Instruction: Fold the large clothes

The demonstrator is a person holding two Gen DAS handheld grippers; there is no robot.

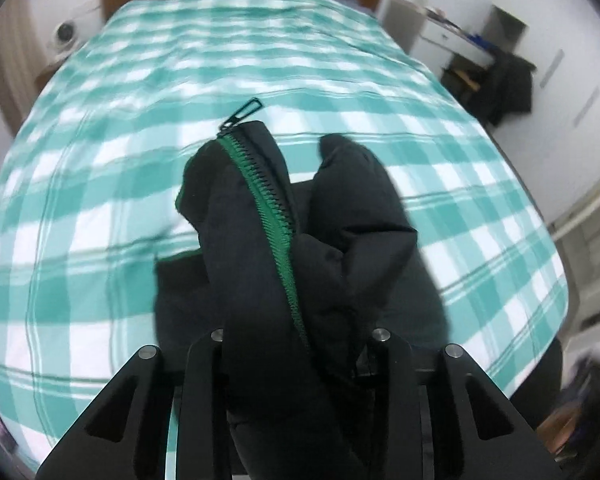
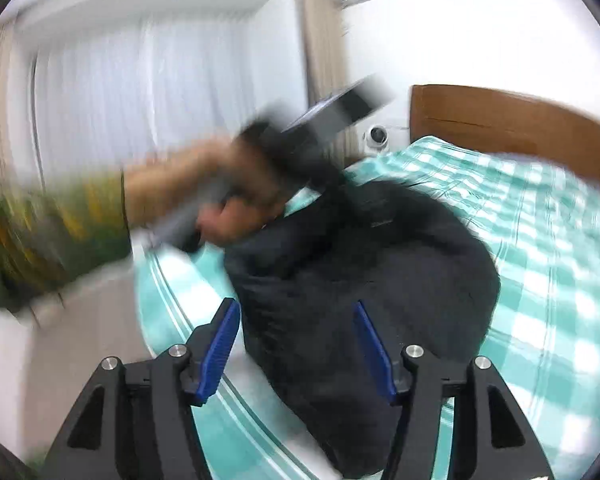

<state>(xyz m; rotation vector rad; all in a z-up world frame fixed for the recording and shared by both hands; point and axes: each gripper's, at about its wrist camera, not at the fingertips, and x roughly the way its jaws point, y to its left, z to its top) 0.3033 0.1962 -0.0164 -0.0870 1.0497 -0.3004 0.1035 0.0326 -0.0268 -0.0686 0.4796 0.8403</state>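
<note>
Jacket (image 1: 284, 248) on checked bed (image 1: 100, 200): left tongs (image 1: 296, 360) clamp it, right tongs (image 2: 296, 344) gape.

Checked bed (image 1: 100, 200); black jacket (image 2: 380, 260) atop

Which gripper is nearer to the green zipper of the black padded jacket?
Left. The left gripper is closed on the black padded jacket beside its green zipper; the right gripper stands open, not gripping.

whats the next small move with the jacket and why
Probably bring the right claw forward and close it on the black jacket. Its blue pads stand apart with nothing pinched, while the left claw already has a bunched fold by the green zipper in it, so the jacket hangs from one side over the checked bed cover.
</note>
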